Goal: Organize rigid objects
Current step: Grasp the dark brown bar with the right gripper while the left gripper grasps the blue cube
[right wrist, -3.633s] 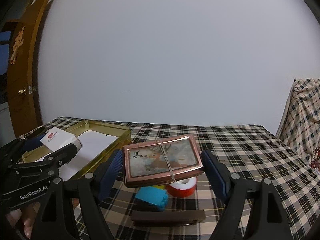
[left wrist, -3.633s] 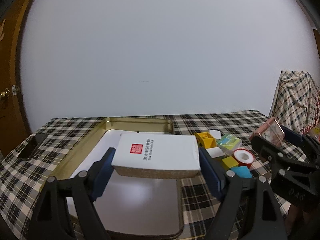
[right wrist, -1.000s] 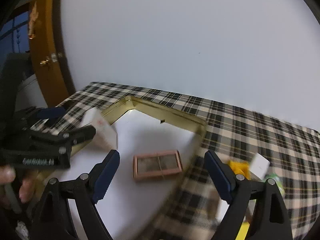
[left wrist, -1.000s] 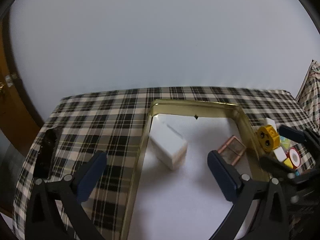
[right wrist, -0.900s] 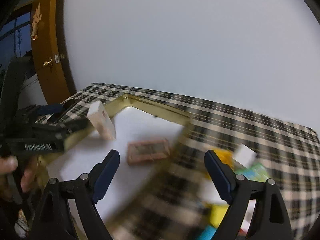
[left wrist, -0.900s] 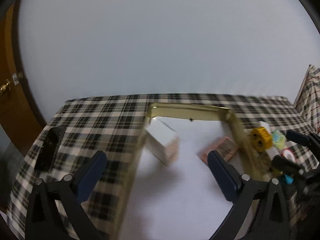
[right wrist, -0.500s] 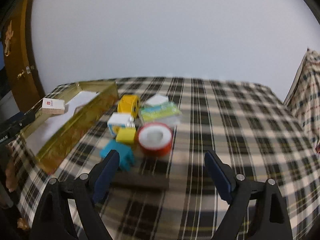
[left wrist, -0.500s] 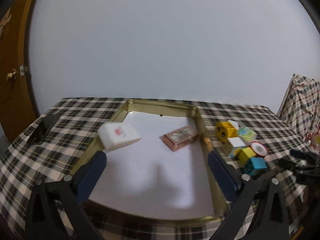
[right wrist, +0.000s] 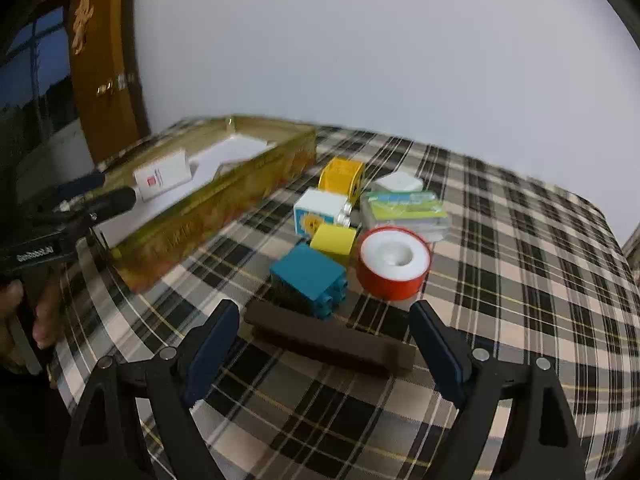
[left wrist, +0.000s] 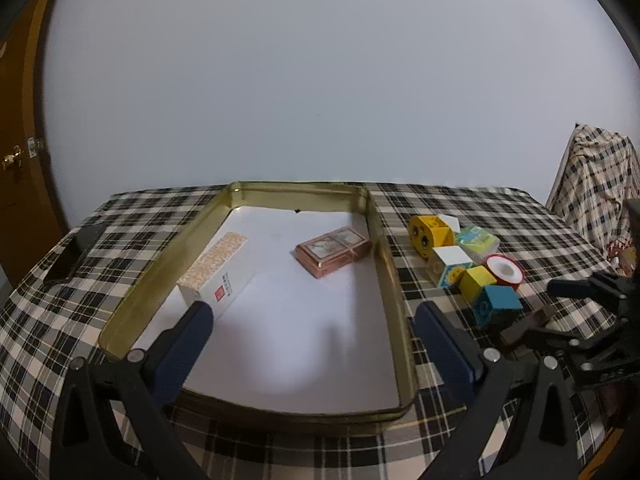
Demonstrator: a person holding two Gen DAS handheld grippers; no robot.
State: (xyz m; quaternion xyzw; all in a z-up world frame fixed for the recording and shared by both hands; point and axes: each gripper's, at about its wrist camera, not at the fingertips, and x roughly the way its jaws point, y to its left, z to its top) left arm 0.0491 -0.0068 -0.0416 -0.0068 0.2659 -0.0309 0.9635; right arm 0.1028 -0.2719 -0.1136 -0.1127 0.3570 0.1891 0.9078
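white box (left wrist: 218, 270) and copper tin (left wrist: 334, 251), earlier clamped in the tongs, now lie apart inside the gold tray (left wrist: 394, 296), ahead of the released, empty left gripper (left wrist: 314, 340). right gripper (right wrist: 324, 338), spread wide and empty, brackets a dark bar (right wrist: 328, 338); toy blocks (right wrist: 308, 276) and red tape roll (right wrist: 394, 262) sit beyond. checked tablecloth (right wrist: 520, 280); plain wall (left wrist: 320, 80).

A plain pale wall (left wrist: 320, 80) fills the background. At the left stands a brown wooden door (left wrist: 18, 160) with a brass knob (left wrist: 11, 159). The table carries a black and cream checked cloth (right wrist: 520, 280). At the far right, a similar checked fabric (left wrist: 596, 176) covers some furniture. The light is dim
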